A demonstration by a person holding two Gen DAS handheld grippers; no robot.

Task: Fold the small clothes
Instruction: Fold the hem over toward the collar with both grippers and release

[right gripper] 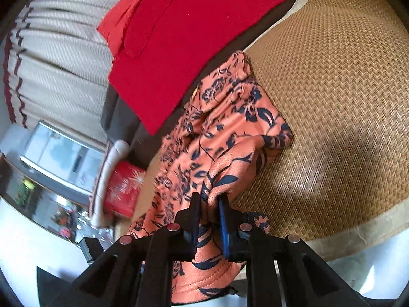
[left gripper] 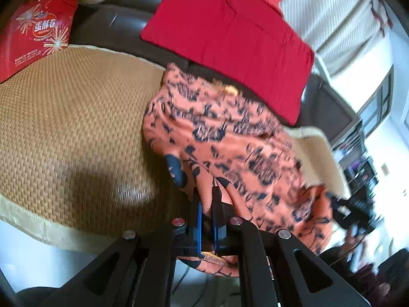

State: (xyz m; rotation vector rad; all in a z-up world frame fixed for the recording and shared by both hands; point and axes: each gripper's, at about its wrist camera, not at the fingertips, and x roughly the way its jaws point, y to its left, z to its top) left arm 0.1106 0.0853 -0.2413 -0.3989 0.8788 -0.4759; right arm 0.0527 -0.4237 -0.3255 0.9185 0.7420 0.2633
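The left gripper (left gripper: 207, 192) pinches the orange cloth (left gripper: 230, 138) tight. The right gripper (right gripper: 210, 202) pinches its other edge. The cloth hangs between them, its far end on the woven mat (left gripper: 76, 117). Behind lie a red cushion (left gripper: 230, 30) and a red box (left gripper: 33, 33).

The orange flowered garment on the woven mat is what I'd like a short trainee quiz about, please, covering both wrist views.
1. True or false: the left tool is shut on the orange flowered garment.
2. What is the right tool gripping? A) the red cushion B) the garment C) the red box
3. What surface lies under the garment?

Key
1. True: the cloth is pinched between its fingers.
2. B; the red cushion leans behind, and the red box sits apart.
3. The woven mat.
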